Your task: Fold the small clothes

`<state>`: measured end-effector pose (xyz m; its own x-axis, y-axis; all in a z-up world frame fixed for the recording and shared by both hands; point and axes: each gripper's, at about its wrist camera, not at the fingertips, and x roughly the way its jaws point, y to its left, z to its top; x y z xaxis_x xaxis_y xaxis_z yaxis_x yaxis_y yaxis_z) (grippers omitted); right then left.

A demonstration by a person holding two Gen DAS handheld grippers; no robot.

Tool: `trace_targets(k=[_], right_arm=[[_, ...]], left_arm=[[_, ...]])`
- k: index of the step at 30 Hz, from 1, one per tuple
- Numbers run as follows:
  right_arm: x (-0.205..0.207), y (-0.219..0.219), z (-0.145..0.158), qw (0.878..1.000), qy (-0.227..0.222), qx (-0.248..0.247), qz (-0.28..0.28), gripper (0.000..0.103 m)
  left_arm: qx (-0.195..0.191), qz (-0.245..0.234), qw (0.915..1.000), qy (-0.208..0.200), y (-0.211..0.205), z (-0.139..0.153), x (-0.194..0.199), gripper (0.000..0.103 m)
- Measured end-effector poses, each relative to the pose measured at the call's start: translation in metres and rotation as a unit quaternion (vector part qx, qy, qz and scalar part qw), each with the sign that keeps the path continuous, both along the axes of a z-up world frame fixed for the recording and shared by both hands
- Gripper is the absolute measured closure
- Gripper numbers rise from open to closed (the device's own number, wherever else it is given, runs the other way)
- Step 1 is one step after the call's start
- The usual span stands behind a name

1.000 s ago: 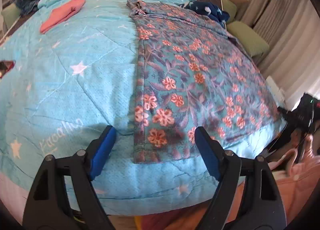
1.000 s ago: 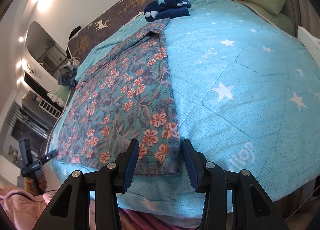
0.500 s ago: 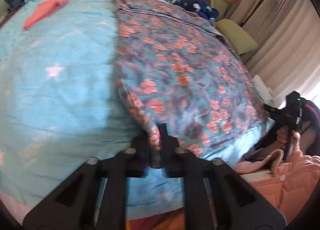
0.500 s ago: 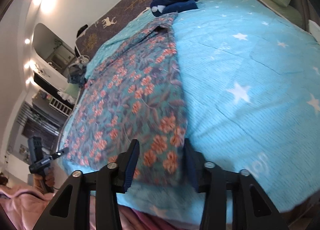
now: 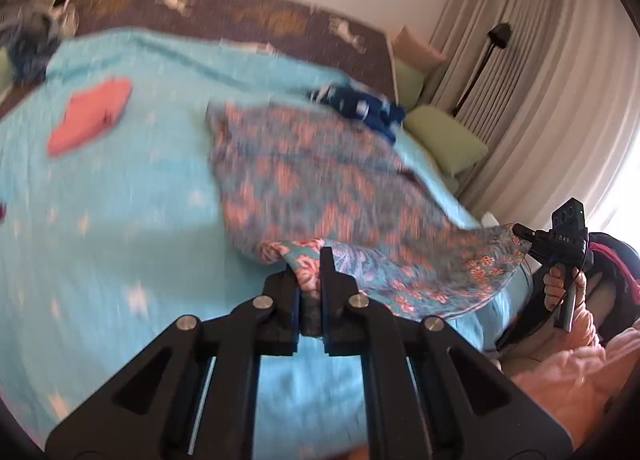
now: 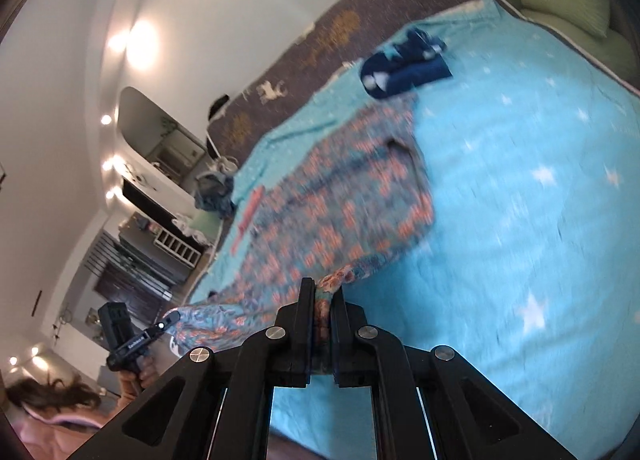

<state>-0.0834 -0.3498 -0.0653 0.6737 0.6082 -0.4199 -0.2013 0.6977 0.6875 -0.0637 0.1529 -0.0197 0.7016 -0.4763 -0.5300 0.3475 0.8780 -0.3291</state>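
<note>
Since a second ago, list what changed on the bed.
Both grippers closed on the floral cloth's near corners: left gripper first, right gripper just now. Both have lifted that edge off the quilt; the far end still lies flat. The pink piece and navy piece stayed put.

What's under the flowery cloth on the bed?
The flowery cloth lies on the turquoise star blanket, which shows all around it. Its near edge is pinched and lifted by the left claw and the right claw. Anything beneath its middle is covered.
</note>
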Motion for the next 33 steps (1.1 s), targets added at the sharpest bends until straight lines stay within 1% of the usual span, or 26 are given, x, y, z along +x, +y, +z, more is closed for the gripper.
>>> trace_targets(k=[2, 5, 8, 11, 13, 16, 19, 20, 21, 23, 26, 28, 31, 32, 33], right_arm=[[0.013, 0.0, 0.011, 1.0, -0.012, 0.0, -0.002, 0.097], [0.041, 0.0, 0.033, 0.999, -0.036, -0.006, -0.005, 0.097], [0.073, 0.001, 0.06, 0.997, -0.069, -0.028, -0.009, 0.097], [0.118, 0.002, 0.087, 0.995, -0.093, -0.044, -0.018, 0.097], [0.149, 0.004, 0.099, 0.993, -0.1, -0.051, -0.023, 0.097], [0.199, 0.005, 0.112, 0.993, -0.103, -0.057, -0.031, 0.097], [0.253, 0.006, 0.116, 0.992, -0.1, -0.062, -0.043, 0.097], [0.271, 0.006, 0.115, 0.992, -0.097, -0.06, -0.047, 0.097], [0.289, 0.005, 0.111, 0.993, -0.091, -0.06, -0.054, 0.097], [0.325, 0.004, 0.102, 0.992, -0.076, -0.071, -0.068, 0.097], [0.373, 0.005, 0.071, 0.992, -0.037, -0.093, -0.081, 0.097], [0.403, 0.009, 0.044, 0.989, -0.006, -0.116, -0.088, 0.096], [0.437, 0.017, 0.005, 0.982, 0.035, -0.165, -0.091, 0.094], [0.442, 0.019, -0.005, 0.979, 0.048, -0.177, -0.092, 0.092], [0.447, 0.021, -0.015, 0.976, 0.061, -0.186, -0.092, 0.086]], left_arm=[[0.001, -0.001, 0.9997, -0.024, -0.003, 0.013, 0.017, 0.094], [0.013, 0.004, 0.9991, -0.04, -0.006, 0.027, 0.045, 0.094], [0.016, 0.012, 0.9984, -0.052, -0.007, 0.047, 0.086, 0.094], [0.011, 0.018, 0.9981, -0.058, -0.008, 0.064, 0.127, 0.094], [0.014, 0.027, 0.9977, -0.061, -0.011, 0.074, 0.161, 0.094], [0.013, 0.041, 0.9973, -0.06, -0.016, 0.083, 0.214, 0.094], [0.016, 0.059, 0.9965, -0.057, -0.021, 0.085, 0.267, 0.094], [0.021, 0.065, 0.9963, -0.052, -0.023, 0.081, 0.289, 0.094], [0.023, 0.071, 0.9961, -0.046, -0.024, 0.077, 0.304, 0.094], [0.029, 0.087, 0.9954, -0.028, -0.025, 0.061, 0.339, 0.094], [0.032, 0.107, 0.9935, 0.021, -0.027, 0.024, 0.39, 0.094], [0.039, 0.113, 0.9912, 0.057, -0.029, -0.007, 0.42, 0.094], [0.056, 0.112, 0.9869, 0.101, -0.037, -0.042, 0.444, 0.093], [0.061, 0.112, 0.9858, 0.109, -0.039, -0.05, 0.448, 0.093], [0.065, 0.111, 0.9852, 0.113, -0.041, -0.055, 0.449, 0.093]])
